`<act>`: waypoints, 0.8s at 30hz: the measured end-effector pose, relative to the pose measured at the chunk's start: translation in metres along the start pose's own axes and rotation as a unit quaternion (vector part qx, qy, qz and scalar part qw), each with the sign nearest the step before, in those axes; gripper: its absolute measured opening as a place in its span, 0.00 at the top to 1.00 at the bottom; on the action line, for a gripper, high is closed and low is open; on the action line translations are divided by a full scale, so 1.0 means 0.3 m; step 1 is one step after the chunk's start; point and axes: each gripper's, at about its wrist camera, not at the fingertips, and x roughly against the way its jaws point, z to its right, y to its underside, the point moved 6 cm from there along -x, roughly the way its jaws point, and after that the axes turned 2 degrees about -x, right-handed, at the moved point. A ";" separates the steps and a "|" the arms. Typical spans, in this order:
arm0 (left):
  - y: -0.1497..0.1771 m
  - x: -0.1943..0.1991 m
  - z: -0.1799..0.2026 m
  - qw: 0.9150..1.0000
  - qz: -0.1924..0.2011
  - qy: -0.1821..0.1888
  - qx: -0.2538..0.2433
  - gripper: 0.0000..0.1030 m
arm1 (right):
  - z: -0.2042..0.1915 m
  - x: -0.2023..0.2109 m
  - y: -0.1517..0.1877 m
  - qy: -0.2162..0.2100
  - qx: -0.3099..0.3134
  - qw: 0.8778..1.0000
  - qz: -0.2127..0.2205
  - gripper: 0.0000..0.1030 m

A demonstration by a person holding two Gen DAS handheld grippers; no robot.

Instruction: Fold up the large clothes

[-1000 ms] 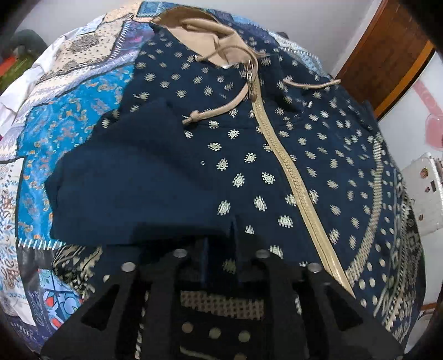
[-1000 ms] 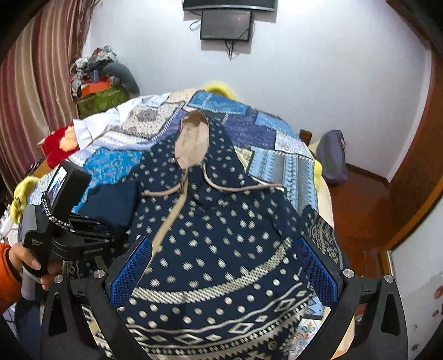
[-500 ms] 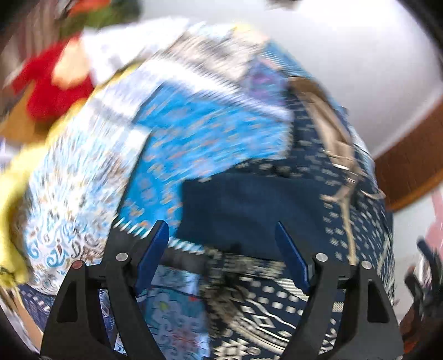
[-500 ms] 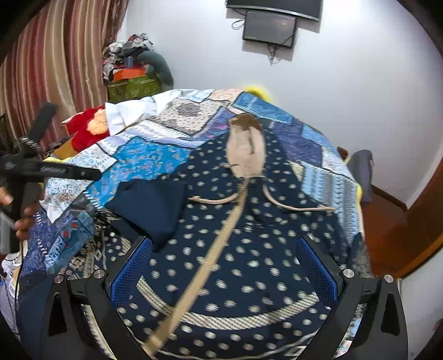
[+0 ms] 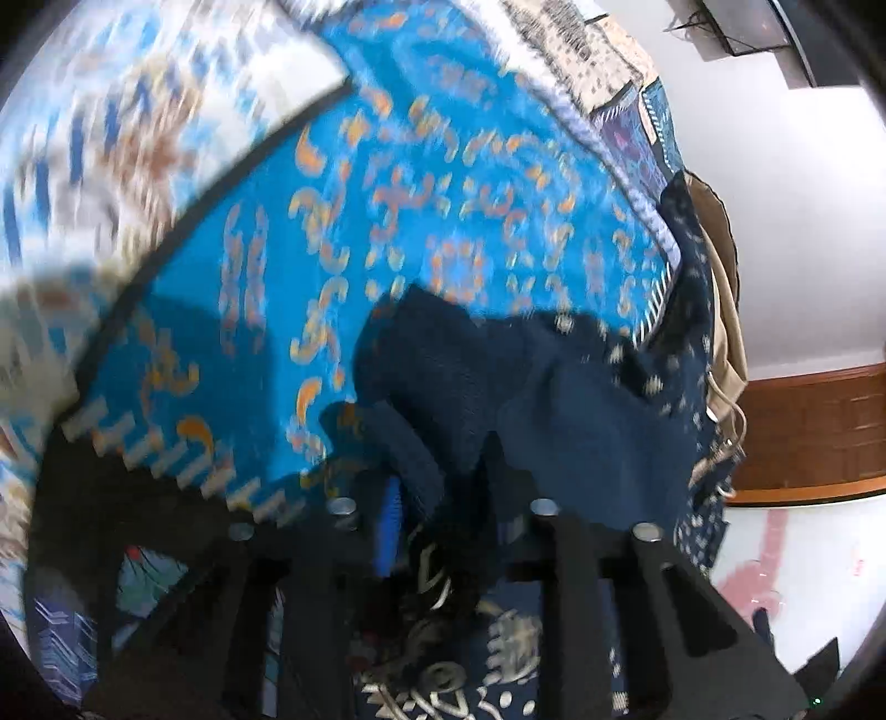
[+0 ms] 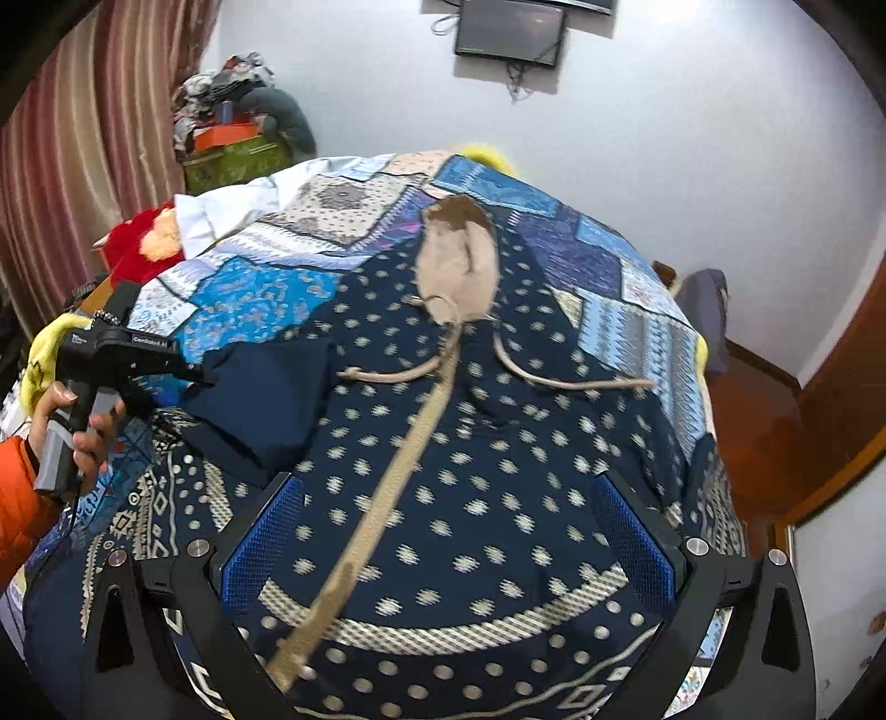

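Lying zipper-up on the patchwork bedspread [image 6: 260, 299], the navy hooded jacket [image 6: 476, 476] fills the bed, its tan hood [image 6: 457, 266] toward twelve o'clock. The left tool [image 5: 437, 498] at nine o'clock is closing its jaws with the plain navy sleeve [image 6: 260, 399] bunched between them. The right tool [image 6: 448, 543] stands wide apart above the hem at six o'clock, gripping nothing.

One hoodie [image 6: 476, 476] lies on one quilt [image 6: 260, 293], with two drawstrings [image 6: 565, 382], one zip [image 6: 387, 493]; beyond the quilt, one screen [image 6: 509, 27], one red toy [image 6: 133, 243].
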 end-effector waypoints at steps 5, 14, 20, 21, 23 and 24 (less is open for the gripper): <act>-0.047 0.116 0.170 0.989 0.078 -0.077 -0.101 0.87 | 0.081 0.024 0.019 0.008 -0.021 1.000 0.006 0.00; 0.135 0.351 0.883 0.929 0.161 -0.037 -0.331 0.87 | 0.211 0.083 0.062 0.001 -0.066 0.997 0.026 0.00; 0.372 0.210 1.164 0.906 0.102 -0.004 -0.412 0.87 | 0.329 0.187 0.088 0.002 -0.102 0.994 0.050 0.00; 0.406 0.166 1.192 0.903 0.090 -0.005 -0.419 0.87 | 0.347 0.202 0.092 0.004 -0.107 0.993 0.053 0.00; 0.494 0.056 1.218 0.901 0.046 -0.004 -0.432 0.87 | 0.398 0.239 0.107 0.014 -0.116 0.991 0.058 0.00; 0.526 0.013 1.221 0.900 0.025 -0.004 -0.435 0.87 | 0.425 0.255 0.117 0.020 -0.122 0.991 0.057 0.00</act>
